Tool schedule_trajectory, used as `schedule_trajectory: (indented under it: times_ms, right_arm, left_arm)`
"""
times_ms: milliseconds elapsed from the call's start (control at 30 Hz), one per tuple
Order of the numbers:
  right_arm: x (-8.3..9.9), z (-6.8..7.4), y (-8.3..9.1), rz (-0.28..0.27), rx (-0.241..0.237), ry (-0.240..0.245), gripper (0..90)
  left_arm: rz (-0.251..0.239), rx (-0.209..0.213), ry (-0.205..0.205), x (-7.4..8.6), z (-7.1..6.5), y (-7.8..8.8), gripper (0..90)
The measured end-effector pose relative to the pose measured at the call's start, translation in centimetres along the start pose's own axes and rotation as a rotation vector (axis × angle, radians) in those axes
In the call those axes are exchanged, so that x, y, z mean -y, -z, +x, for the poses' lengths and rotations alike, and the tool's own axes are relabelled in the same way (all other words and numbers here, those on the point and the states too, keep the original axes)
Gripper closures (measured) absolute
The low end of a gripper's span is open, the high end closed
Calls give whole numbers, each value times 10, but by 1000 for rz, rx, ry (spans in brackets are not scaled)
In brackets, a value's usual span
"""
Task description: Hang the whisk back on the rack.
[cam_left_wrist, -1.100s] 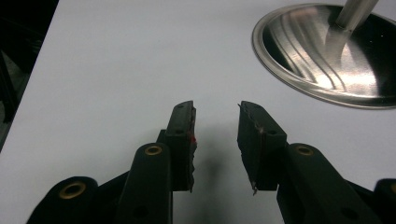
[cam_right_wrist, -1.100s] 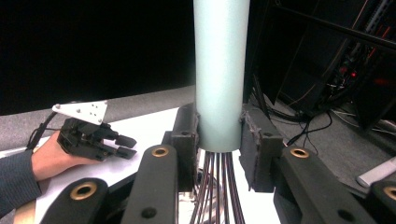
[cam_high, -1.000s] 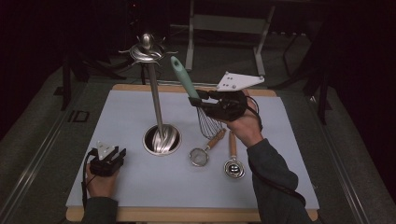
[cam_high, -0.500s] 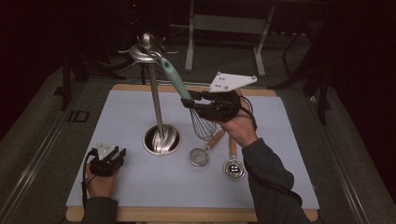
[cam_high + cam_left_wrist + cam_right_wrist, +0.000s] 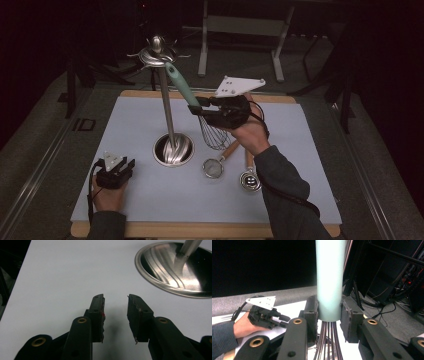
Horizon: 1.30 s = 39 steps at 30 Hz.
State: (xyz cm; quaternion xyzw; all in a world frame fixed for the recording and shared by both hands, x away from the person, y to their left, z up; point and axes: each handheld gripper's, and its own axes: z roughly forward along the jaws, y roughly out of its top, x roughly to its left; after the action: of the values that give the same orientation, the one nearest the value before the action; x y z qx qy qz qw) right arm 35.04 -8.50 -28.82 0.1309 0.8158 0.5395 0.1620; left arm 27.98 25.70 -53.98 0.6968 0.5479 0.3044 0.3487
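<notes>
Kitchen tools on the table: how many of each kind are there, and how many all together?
Whisk with a mint green handle, held in the right tongs: 1
Small strainer with a wooden handle: 1
Wooden-handled tool with a round metal end, kind unclear: 1
Metal hanging stand: 1
Total: 4

My high view looks forward and down over the table [image 5: 300,200]. My left gripper view sits low, close to the stand's base [image 5: 175,270]. My right gripper view faces back across the table; both also show that left gripper [image 5: 265,312].
</notes>
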Motion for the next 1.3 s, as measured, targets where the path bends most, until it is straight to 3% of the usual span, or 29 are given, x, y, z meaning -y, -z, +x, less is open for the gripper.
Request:
schedule_trajectory:
  times_ms: [1300]
  right_arm:
    - [4, 3, -32, 22, 27, -30, 689]
  left_arm:
    - [1, 0, -3, 0, 0, 0, 667]
